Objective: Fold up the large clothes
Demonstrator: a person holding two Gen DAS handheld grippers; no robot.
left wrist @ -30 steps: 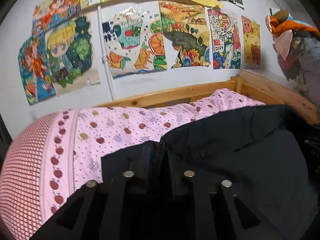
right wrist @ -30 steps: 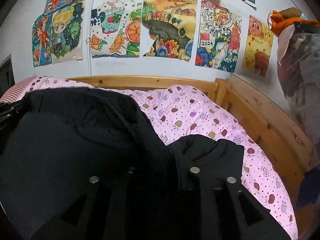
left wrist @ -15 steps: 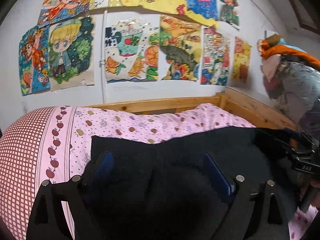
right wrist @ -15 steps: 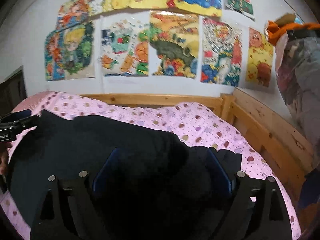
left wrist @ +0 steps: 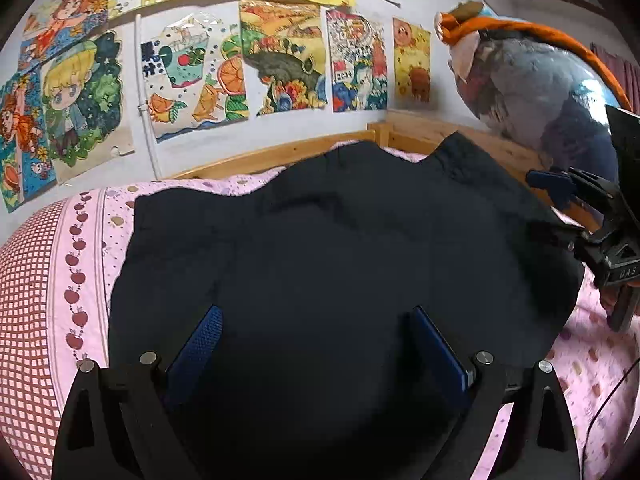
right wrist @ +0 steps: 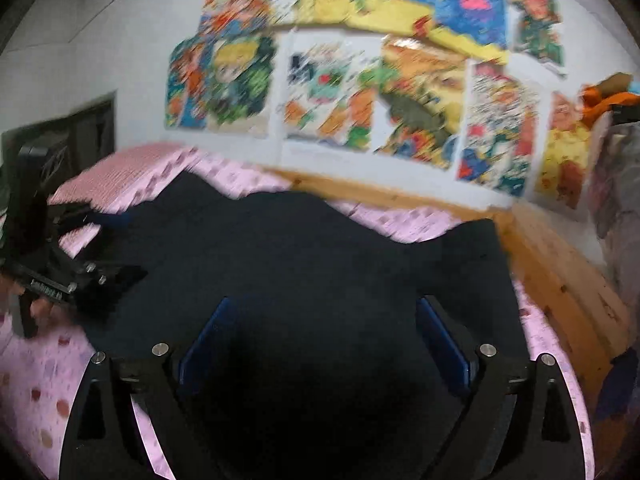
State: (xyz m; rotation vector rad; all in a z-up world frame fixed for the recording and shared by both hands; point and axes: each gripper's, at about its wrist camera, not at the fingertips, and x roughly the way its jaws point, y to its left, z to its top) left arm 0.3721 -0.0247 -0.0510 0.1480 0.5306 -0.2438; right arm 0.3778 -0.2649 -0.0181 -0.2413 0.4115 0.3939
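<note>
Pink bedding (left wrist: 80, 240) carries the black garment (left wrist: 340, 240), lying flat for folding; left claw (left wrist: 320, 344) is spread, right claw (right wrist: 324, 344) opening, neither pinching cloth.

Black framed tongs (left wrist: 316, 344) with blue pads (left wrist: 196, 344) and silver screws (left wrist: 148, 358).

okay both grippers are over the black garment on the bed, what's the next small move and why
Probably lower both to pinch the near edge. The left gripper and right gripper stand wide, the right's jaws opening, pads gripping nothing, and the black garment lies spread flat on the bed.
</note>
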